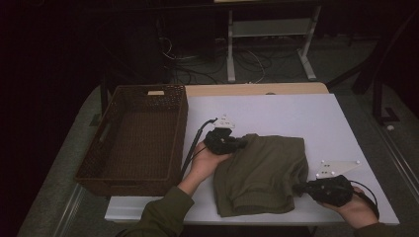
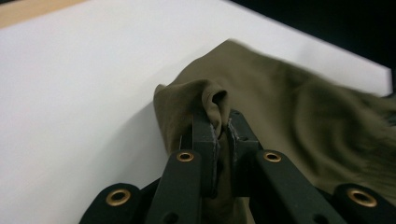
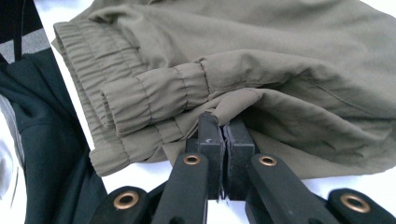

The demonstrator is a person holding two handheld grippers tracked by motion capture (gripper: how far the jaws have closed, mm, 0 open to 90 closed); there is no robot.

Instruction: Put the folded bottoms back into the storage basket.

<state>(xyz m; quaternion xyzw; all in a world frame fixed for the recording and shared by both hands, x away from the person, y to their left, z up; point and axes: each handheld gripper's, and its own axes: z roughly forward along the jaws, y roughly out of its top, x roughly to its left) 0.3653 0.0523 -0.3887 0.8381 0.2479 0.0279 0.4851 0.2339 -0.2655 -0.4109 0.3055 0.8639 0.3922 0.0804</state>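
Note:
An olive-green folded garment (image 1: 262, 173) with an elastic waistband and cuff lies on the white table (image 1: 286, 111). My left gripper (image 1: 240, 143) is shut on the garment's far-left corner; a pinched fold of olive cloth (image 2: 205, 100) bulges above its fingers (image 2: 205, 135). My right gripper (image 1: 298, 188) is shut on the garment's near-right edge. There its fingers (image 3: 211, 140) clamp a layer of cloth (image 3: 243, 100) just below the ribbed cuff (image 3: 154, 95). Both pinched spots look lifted slightly off the table.
A brown wicker basket (image 1: 133, 170) with nothing in it stands at the left edge of the table. A dark sleeve (image 3: 42, 154) is beside the waistband. Behind the table are desk legs (image 1: 230, 47) and cables on the floor.

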